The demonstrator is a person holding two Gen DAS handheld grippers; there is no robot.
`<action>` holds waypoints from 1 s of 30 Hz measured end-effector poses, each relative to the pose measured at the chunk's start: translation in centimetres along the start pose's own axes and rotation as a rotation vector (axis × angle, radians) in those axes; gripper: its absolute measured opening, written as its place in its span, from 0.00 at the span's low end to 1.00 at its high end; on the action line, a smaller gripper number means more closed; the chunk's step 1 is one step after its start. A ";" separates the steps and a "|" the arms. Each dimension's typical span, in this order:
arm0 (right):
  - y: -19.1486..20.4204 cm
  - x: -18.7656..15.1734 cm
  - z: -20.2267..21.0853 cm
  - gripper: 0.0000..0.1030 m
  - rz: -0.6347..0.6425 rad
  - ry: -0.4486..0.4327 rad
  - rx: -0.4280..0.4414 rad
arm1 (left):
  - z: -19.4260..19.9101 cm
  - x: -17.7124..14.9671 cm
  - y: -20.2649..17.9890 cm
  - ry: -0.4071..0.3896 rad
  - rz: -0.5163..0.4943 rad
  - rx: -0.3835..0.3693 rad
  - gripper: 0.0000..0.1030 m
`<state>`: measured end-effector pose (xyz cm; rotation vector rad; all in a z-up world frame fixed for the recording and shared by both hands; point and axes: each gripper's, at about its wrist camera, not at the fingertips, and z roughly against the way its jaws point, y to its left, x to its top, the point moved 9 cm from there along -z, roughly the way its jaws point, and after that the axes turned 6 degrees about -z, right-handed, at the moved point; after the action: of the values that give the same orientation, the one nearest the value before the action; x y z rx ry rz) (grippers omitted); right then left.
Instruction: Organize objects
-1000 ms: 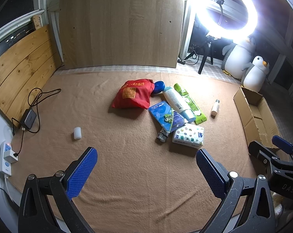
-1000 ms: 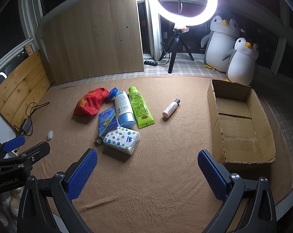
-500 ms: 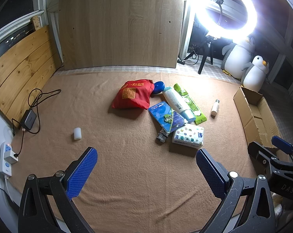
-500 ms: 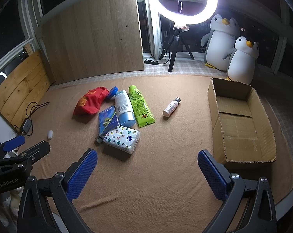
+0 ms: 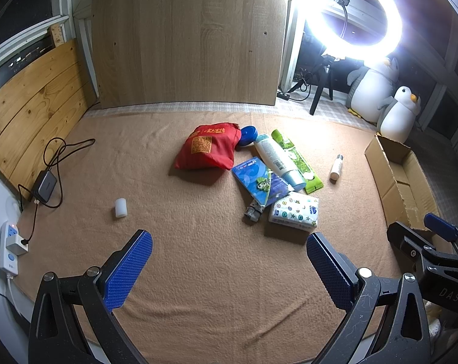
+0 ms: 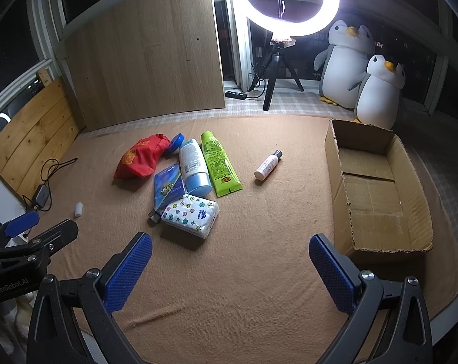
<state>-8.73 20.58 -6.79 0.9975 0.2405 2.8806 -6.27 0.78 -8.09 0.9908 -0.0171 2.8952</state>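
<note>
Your left gripper [image 5: 229, 270] and right gripper [image 6: 230, 271] hover side by side, both held low and level, jaws spread wide with nothing between the blue pads [image 5: 128, 268]. Each gripper's tip shows at the edge of the other's wrist view.

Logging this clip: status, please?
Left gripper and right gripper open, holding nothing. Cardboard box holds no items; tissue pack and the pile unsorted. Nothing blocking.
</note>
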 end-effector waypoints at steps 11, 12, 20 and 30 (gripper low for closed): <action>-0.4 0.0 -0.3 0.99 -0.008 0.011 -0.004 | -1.4 -0.1 0.0 0.021 -0.002 -0.015 1.00; -0.5 -0.1 -0.3 0.99 -0.010 0.012 -0.004 | -1.8 0.0 -0.1 0.025 -0.006 -0.018 1.00; -1.5 -0.2 -0.4 0.99 -0.030 0.023 -0.013 | -5.5 0.7 -2.0 0.085 -0.020 -0.092 1.00; -4.6 -0.7 0.0 0.99 -0.083 0.029 -0.052 | -11.3 0.9 -6.3 0.190 -0.049 -0.203 0.85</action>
<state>-8.12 25.00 -8.04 0.9154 0.2035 2.8126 -13.37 7.59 -16.57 0.6713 -0.2640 2.8581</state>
